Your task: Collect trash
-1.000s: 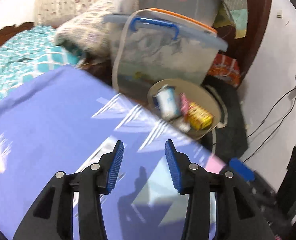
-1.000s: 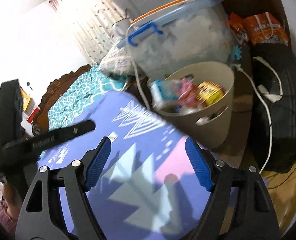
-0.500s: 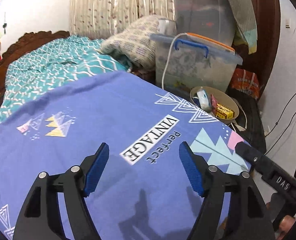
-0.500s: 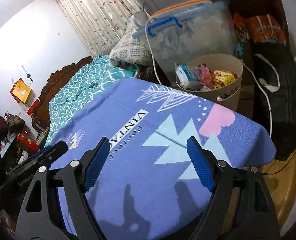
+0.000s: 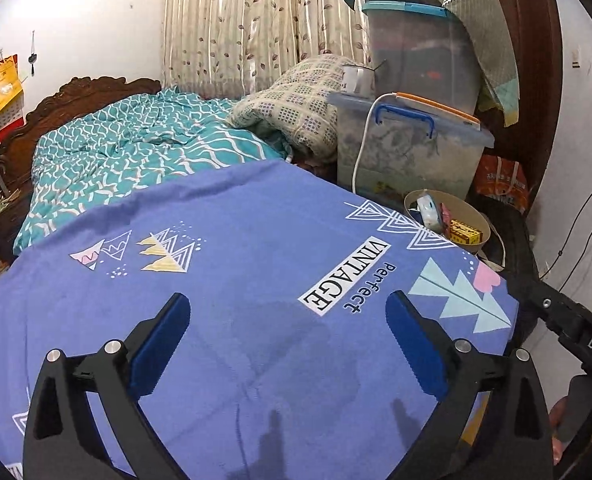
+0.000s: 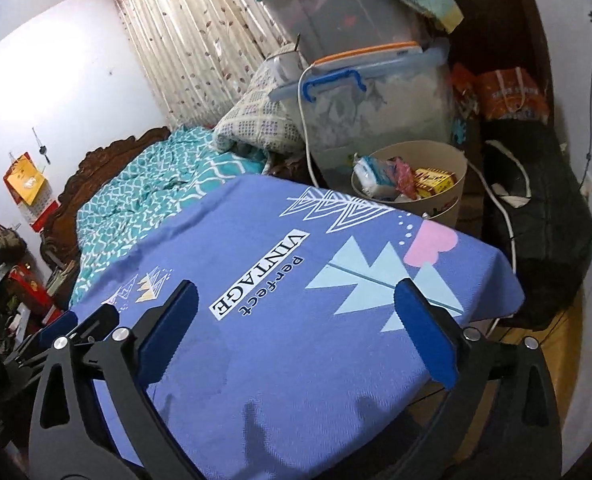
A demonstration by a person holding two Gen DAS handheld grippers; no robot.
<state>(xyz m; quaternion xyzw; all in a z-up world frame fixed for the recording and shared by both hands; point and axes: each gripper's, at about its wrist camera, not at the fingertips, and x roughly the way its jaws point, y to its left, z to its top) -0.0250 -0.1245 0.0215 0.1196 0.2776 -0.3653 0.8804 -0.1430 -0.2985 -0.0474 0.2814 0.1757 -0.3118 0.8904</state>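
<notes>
A beige waste bin (image 6: pixel 435 160) (image 5: pixel 471 208) stands on the floor past the far corner of a table under a blue printed cloth (image 5: pixel 236 280) (image 6: pixel 296 280). In the bin lie a white tissue pack (image 6: pixel 369 176), a pink wrapper (image 6: pixel 403 178) and a yellow-red box (image 6: pixel 433 180) (image 5: pixel 463 234). My left gripper (image 5: pixel 288 322) hovers over the cloth's near part, jaws opening wide with nothing between them. Over the same cloth my right gripper (image 6: pixel 296 312) is opening too, and it holds nothing. The right tool's black body shows at the right edge of the left wrist view.
Clear storage boxes (image 6: pixel 375 92) are stacked behind the bin, with a white cable (image 6: pixel 303 120) hanging down. A bed with a teal quilt (image 5: pixel 136 160) lies beyond the table. A black bag (image 6: pixel 535 220) sits on the floor right of the bin. Cluttered shelves stand at far left.
Both grippers have pulled back from the bin toward the near side of the table and risen a little. Their jaws have spread much wider. The bin now looks small and far.
</notes>
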